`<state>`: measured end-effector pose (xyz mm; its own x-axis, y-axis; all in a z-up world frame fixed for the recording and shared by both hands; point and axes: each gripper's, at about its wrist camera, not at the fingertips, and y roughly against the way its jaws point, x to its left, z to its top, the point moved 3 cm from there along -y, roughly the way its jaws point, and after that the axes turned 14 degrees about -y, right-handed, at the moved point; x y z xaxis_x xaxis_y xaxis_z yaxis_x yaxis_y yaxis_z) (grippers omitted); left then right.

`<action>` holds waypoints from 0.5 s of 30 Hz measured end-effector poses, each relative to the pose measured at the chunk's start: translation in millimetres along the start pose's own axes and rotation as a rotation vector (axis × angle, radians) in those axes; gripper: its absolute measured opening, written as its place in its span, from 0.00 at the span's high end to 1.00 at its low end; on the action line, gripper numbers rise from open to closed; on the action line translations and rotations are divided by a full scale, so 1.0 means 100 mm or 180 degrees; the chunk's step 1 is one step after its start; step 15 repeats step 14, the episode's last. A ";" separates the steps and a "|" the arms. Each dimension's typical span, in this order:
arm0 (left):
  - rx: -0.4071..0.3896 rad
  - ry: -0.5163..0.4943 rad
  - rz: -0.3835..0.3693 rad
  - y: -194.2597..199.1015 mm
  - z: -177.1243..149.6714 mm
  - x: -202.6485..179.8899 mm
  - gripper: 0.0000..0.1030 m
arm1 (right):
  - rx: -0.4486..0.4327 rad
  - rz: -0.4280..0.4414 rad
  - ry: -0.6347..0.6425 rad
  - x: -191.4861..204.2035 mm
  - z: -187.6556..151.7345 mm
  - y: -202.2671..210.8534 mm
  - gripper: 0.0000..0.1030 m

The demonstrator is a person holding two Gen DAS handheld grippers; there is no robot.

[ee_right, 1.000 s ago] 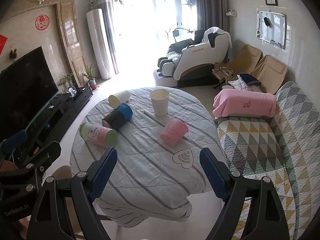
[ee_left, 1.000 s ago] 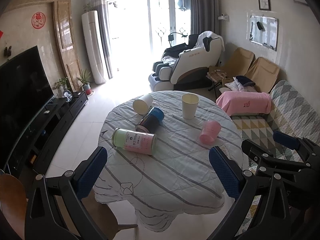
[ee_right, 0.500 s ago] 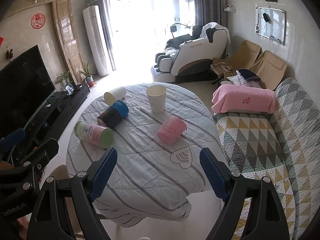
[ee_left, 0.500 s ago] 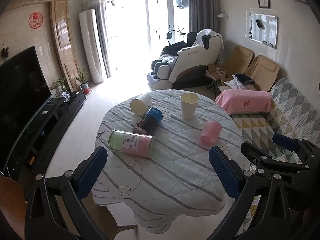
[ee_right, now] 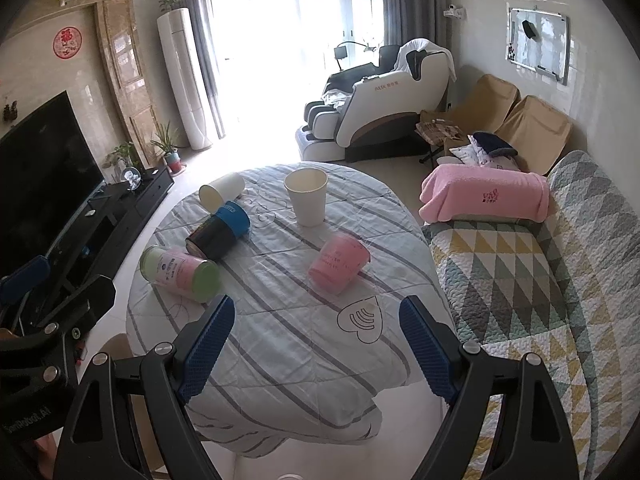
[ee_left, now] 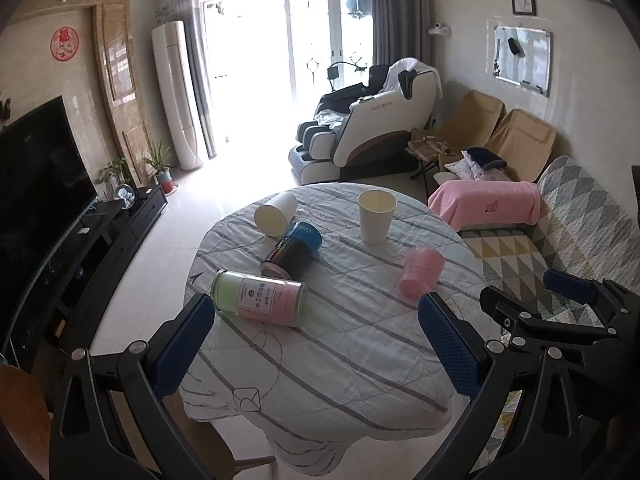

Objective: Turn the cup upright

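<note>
Both tools released, empty: left tool (ee_left: pixel 316 344), right tool (ee_right: pixel 317 344). Pink cup (ee_right: pixel 339 263) lies tipped at 12 o'clock from your right tool, mid-desk (ee_right: pixel 280 344). Approach its sidewall squarely; avoid crushing.

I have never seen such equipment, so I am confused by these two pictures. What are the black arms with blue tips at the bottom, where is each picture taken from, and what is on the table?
There is no robot here. A person holds a two-finger gripper in each hand, and a wide-angle camera on each looks forward along its fingers. One picture comes from the left gripper, the other from the right gripper. The blue tips are the finger pads. Both grippers are open and hold nothing.

Ahead is a round table under a striped cloth. On it lie four cups on their sides: a pink cup, a green and pink cup, a black and blue cup and a white cup. One more white cup stands upright.

The black frame at the right edge of the left picture is the other gripper.
</note>
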<state>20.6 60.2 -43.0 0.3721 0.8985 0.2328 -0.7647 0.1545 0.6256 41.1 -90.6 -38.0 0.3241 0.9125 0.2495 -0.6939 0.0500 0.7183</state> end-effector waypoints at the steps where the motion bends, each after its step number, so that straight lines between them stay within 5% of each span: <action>1: 0.0004 -0.0003 -0.0002 -0.01 0.00 0.01 0.00 | 0.0000 -0.0005 -0.0008 0.00 0.01 -0.01 0.17; 15: -0.0025 -0.0048 -0.0156 -0.18 0.14 0.14 0.00 | 0.0018 -0.0063 -0.0046 0.07 0.10 -0.12 0.17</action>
